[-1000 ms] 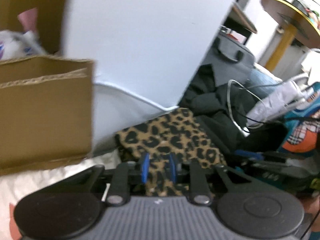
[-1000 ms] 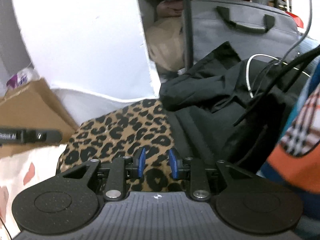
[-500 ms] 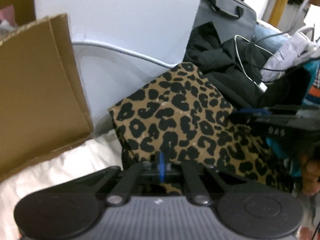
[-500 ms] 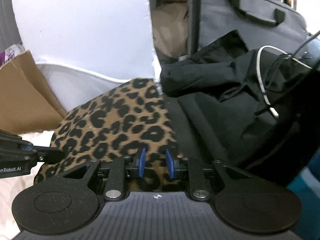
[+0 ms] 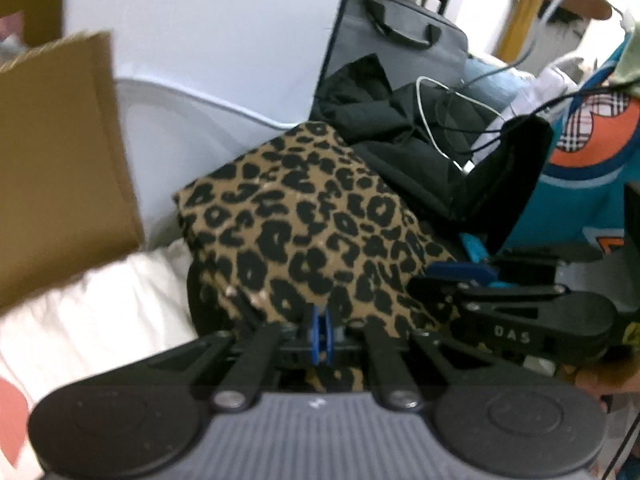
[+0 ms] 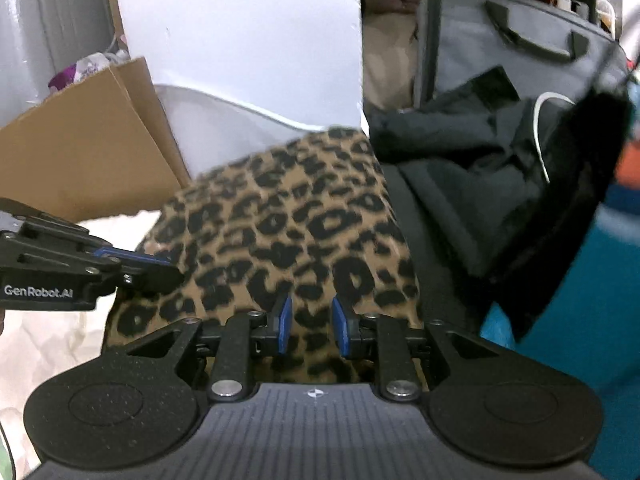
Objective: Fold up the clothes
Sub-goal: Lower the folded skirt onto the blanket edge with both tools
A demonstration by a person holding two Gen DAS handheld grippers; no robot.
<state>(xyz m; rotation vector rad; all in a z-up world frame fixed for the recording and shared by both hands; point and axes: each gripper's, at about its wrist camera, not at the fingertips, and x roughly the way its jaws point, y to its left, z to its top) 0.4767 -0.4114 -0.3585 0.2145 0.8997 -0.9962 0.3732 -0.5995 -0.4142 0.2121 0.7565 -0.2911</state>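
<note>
Left wrist view showed my left tongs [image 5: 320,334] clenched on the leopard cloth's [image 5: 304,224] near edge; my right tongs [image 6: 308,322] gaped partway astride it, grip unclear, cloth beside the black jacket [image 6: 480,184]

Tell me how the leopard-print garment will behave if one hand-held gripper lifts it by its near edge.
The leopard-print garment will probably go floppy: it is soft cloth that sags over its near edge. Lifted from one edge, its folded layers would likely fall open and hang. It looks thin and light, so a pinch should carry it, though a shallow bite could slip off.
</note>
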